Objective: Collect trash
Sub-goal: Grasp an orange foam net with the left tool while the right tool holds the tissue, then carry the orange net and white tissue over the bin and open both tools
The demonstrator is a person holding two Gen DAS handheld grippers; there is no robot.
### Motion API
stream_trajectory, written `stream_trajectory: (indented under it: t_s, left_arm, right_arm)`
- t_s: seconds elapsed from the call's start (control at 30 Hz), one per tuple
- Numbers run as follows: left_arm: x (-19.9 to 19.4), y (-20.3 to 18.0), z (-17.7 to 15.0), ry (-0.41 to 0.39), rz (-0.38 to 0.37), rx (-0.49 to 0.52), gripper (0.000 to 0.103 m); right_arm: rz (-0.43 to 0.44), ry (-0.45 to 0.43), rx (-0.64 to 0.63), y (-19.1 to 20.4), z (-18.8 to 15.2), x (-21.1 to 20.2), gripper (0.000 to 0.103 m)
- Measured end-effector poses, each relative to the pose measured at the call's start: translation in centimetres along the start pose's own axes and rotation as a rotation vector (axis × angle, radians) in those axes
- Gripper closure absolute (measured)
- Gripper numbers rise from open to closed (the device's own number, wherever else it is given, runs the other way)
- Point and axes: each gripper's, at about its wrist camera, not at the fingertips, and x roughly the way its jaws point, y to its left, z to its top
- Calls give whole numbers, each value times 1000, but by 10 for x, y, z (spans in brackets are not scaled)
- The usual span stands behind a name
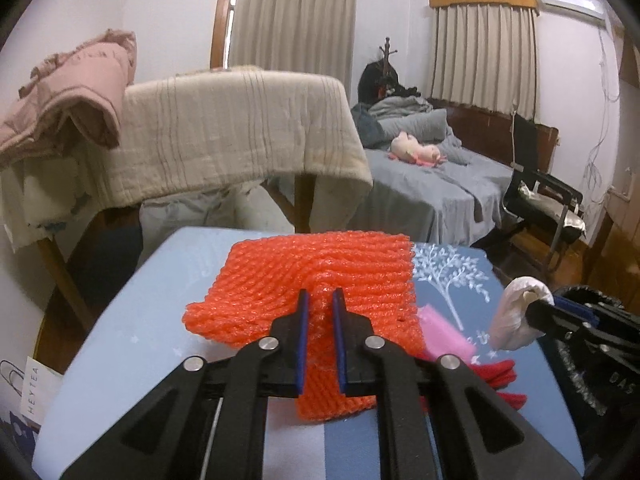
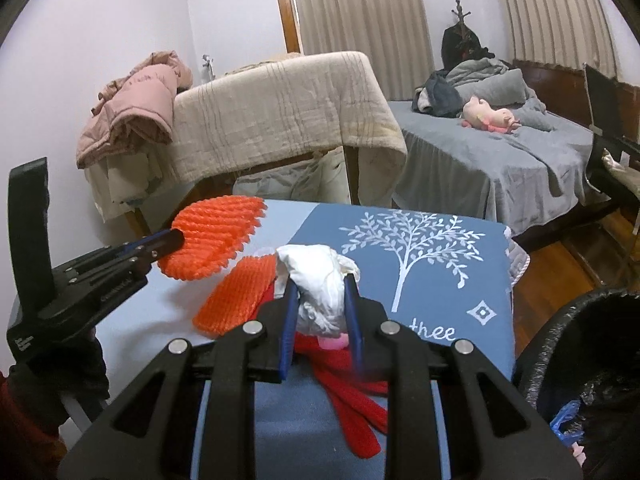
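The bench (image 2: 440, 248), under a blue tree-print cloth, carried a second orange foam net (image 2: 236, 296) and red strips (image 2: 352, 412). Above it, the left hand-held gripper (image 1: 320, 300) was clamped on an orange foam net (image 1: 320, 268), light, springy, best pinched at an edge. The right hand-held gripper (image 2: 320, 284) was clamped on a crumpled white tissue (image 2: 320, 276), soft and weightless. The black-lined bin (image 2: 580, 340) stood just beside the bench.

net sleeve (image 1: 316, 276) above table (image 1: 132, 320) | tissue wad (image 1: 516, 316) right | bin (image 2: 592, 344) far right
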Motion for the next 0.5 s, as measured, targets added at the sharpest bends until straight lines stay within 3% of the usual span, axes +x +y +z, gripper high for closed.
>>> stream_trajectory:
  t_s: [0.5]
  left_arm:
    - [-31, -47, 5, -14, -73, 45, 92]
  right_arm:
    - [-48, -43, 28, -18, 2, -45, 81]
